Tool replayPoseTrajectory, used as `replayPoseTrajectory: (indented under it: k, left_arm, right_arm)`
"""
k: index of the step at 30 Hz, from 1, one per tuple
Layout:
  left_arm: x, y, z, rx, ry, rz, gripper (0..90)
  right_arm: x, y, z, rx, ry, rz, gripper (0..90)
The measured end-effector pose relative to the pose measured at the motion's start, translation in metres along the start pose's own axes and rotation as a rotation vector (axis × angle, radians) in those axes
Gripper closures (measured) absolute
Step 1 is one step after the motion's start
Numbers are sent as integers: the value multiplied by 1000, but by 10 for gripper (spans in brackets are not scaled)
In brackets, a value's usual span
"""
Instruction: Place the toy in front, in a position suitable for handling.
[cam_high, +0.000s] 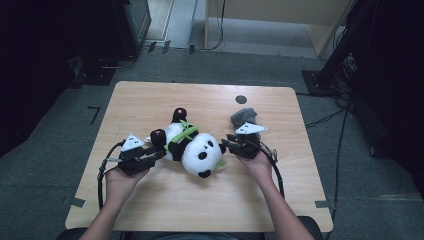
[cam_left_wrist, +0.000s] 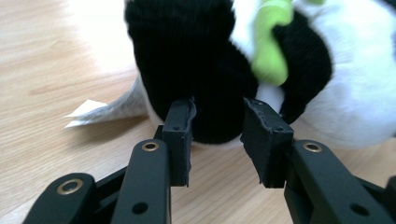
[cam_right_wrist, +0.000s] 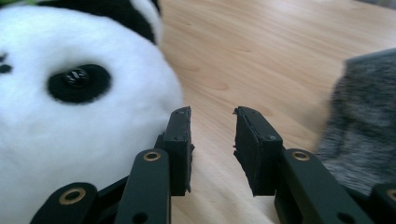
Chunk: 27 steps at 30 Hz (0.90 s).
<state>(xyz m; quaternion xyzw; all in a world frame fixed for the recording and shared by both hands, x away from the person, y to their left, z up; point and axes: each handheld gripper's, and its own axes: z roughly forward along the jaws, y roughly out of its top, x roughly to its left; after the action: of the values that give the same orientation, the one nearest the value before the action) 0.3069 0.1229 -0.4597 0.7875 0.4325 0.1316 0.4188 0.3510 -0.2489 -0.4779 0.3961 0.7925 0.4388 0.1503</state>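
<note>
The plush panda (cam_high: 192, 145) lies on its back near the middle of the wooden table (cam_high: 150, 100), head toward the person, between the two grippers. The left gripper (cam_left_wrist: 217, 123) is clenched on one of the panda's black paws (cam_left_wrist: 205, 93) — the plush sits pinched between the pads. The right gripper (cam_right_wrist: 212, 126) stands released: its jaws have a bare gap of table between them, and one pad just brushes the white cheek (cam_right_wrist: 93, 121).

To grasp well, I judge the right gripper should shift toward the head (an ear or an arm would give a firmer bite than the round cheek) before clamping, keeping clear of the grey fuzzy thing (cam_right_wrist: 364, 130) beside it.

Counted: one panda, one grey fuzzy thing, one paper tag (cam_left_wrist: 105, 112), two grippers — and one table.
</note>
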Motion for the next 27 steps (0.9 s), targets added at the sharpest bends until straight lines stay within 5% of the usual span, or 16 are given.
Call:
replayPoseTrajectory:
  k: [4, 18, 20, 22, 27]
  left_arm:
    - [5, 1, 6, 4, -2, -17, 610]
    - [24, 13, 34, -58, 14, 12, 519]
    - [28, 14, 40, -84, 2, -21, 495]
    - [36, 21, 47, -52, -30, -59, 487]
    - [40, 33, 57, -47, -17, -15, 459]
  right_arm:
    - [8, 3, 2, 28, 63, 3, 657]
    - [23, -1, -8, 79, 122, -47, 700]
    - [27, -2, -10, 95, 135, -59, 703]
    - [32, -4, -12, 86, 150, -77, 701]
    - [43, -7, -12, 90, 189, -98, 681]
